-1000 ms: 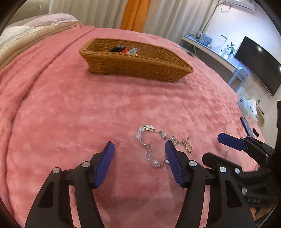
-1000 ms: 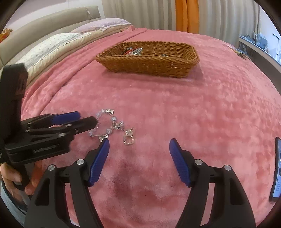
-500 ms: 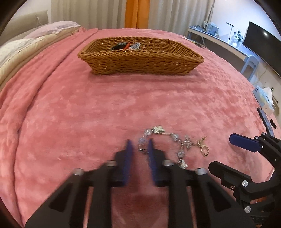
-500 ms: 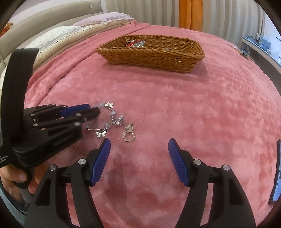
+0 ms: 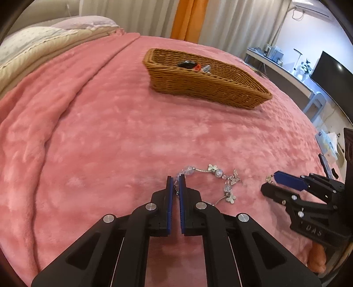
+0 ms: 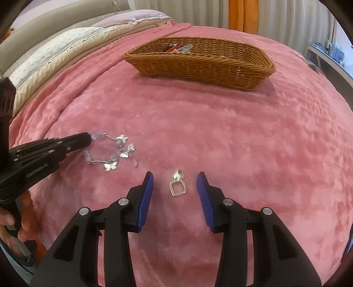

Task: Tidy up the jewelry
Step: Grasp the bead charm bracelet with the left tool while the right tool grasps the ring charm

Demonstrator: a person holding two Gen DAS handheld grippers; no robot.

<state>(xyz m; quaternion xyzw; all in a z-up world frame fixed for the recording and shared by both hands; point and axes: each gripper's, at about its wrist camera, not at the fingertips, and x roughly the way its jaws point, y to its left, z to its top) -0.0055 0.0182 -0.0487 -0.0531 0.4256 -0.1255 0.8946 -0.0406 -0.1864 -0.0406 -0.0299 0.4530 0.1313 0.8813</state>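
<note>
Soft daylight, fisheye-curved edges, slight motion blur.

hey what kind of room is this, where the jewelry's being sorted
Most likely a bedroom: the work surface is a bed under a pink blanket, with pillows at its head, curtains behind, and a desk with a dark screen along the wall.

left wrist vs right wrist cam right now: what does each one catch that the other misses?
Left wrist only: the left gripper shut on the bracelet, and a TV at the room's edge.

Right wrist only: the square clasp lying between the right gripper pads, untouched; its jaws have just been closing.

Both: wicker basket with jewelry inside, pink blanket, orange curtain.
</note>
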